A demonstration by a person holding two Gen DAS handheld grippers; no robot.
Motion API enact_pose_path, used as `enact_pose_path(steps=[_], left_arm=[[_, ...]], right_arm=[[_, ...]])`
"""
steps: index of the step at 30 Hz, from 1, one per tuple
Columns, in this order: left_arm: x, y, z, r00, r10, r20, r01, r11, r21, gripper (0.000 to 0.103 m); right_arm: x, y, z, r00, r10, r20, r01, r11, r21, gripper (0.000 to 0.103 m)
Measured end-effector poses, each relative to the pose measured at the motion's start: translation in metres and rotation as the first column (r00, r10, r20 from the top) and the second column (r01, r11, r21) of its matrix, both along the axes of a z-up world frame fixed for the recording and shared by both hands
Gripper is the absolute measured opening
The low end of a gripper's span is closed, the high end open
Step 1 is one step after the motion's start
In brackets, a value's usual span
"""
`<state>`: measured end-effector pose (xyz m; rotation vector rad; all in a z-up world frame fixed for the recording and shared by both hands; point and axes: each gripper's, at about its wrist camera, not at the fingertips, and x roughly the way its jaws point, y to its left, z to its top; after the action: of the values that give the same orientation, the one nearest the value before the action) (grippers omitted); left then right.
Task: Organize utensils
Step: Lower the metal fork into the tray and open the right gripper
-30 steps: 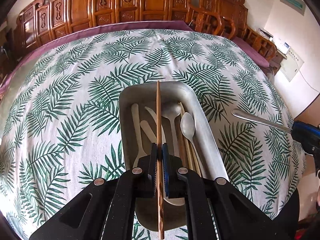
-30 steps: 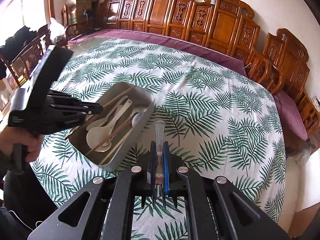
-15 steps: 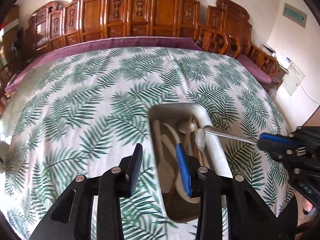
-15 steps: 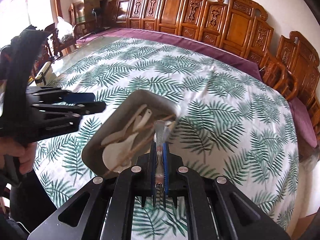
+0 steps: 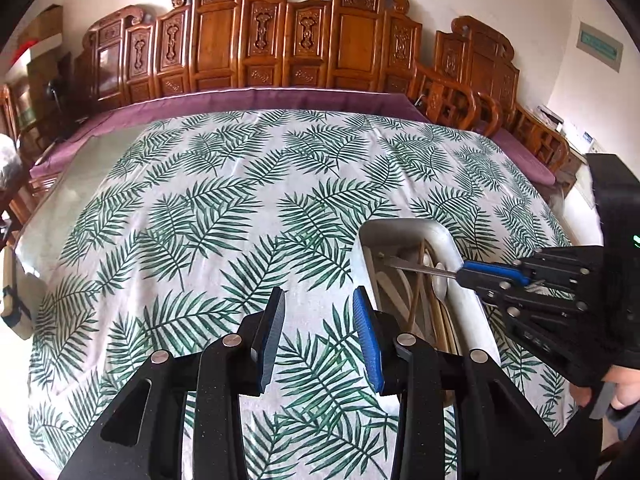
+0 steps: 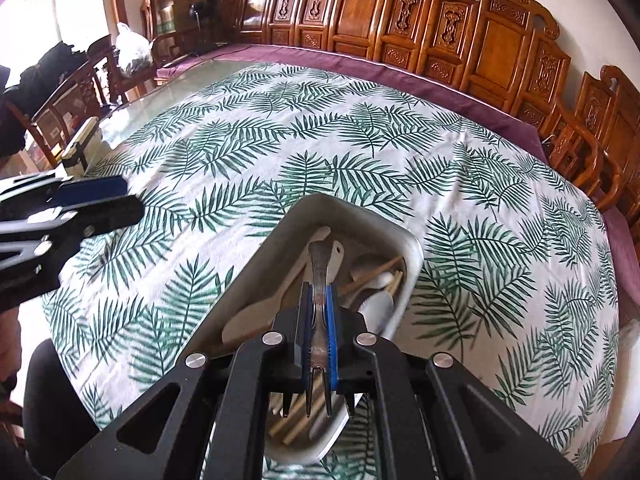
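Observation:
A metal tray [image 5: 404,227] [image 6: 372,216] sits on the leaf-print tablecloth and holds white spoons [image 6: 376,304], wooden chopsticks [image 6: 372,274] and other utensils. My right gripper [image 6: 318,320] is shut on a metal fork [image 6: 318,264], holding it over the tray with its handle pointing forward. In the left wrist view the right gripper [image 5: 480,272] reaches over the tray's right rim with the fork [image 5: 420,267]. My left gripper [image 5: 320,316] is open and empty, left of the tray above the cloth; it also shows in the right wrist view [image 6: 100,204].
The tablecloth [image 5: 224,208] covers a large table with a purple undercloth edge [image 5: 240,98]. Carved wooden chairs [image 5: 280,40] line the far side. More chairs and a bag [image 6: 132,52] stand at the left.
My left gripper let a chopstick go into the tray, opened, and moved left off the tray. My right gripper carried the fork over the tray.

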<state>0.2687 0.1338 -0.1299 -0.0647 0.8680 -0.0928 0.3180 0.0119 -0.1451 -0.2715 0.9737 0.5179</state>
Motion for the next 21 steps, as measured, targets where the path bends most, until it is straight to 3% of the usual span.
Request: enact_pose_path(steps=[13, 21], left_arm=[[-0.007, 0.002, 0.001, 1.0, 0.004, 0.006, -0.004, 1.0, 0.01, 0.033], [-0.01, 0.0, 0.002, 1.0, 0.003, 0.003, -0.003, 1.0, 0.015, 0.033]], right_arm=[[0.022, 0.016, -0.011, 0.997, -0.072, -0.021, 0.072, 0.997, 0.005, 0.008], [0.024, 0.018, -0.02, 0.993, -0.085, -0.085, 0.088, 0.995, 0.041, 0.008]])
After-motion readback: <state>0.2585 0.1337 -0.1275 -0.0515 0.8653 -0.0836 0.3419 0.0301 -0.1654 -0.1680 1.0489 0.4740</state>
